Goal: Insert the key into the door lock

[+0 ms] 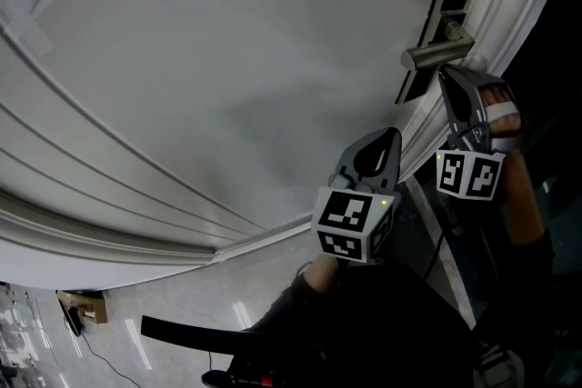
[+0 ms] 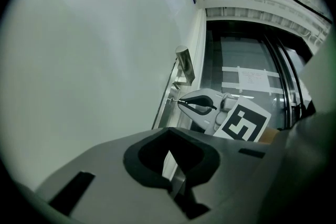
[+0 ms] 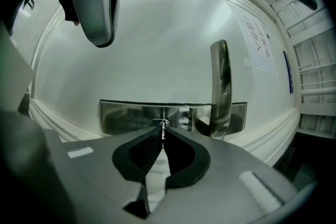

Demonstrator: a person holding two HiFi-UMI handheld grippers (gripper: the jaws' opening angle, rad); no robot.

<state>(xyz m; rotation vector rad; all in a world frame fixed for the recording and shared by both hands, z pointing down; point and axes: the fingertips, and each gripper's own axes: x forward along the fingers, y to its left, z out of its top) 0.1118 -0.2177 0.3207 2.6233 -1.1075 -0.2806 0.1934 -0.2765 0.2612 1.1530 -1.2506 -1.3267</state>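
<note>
I face the white door (image 1: 227, 59), where a steel lock plate (image 3: 126, 115) carries the lever handle (image 3: 220, 86). My left tongs (image 2: 169, 131) hang pressed together on nothing just beside the door. My right tongs (image 3: 163, 135) pinch the key (image 3: 163, 130), whose tip is at the keyhole (image 3: 159, 123).

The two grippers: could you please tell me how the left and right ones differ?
The right gripper has its tongs shut on the key; the left gripper has its tongs shut on nothing. The right gripper's tip is at the lock plate beside the handle; the left gripper is apart from it. Both face the door.
</note>
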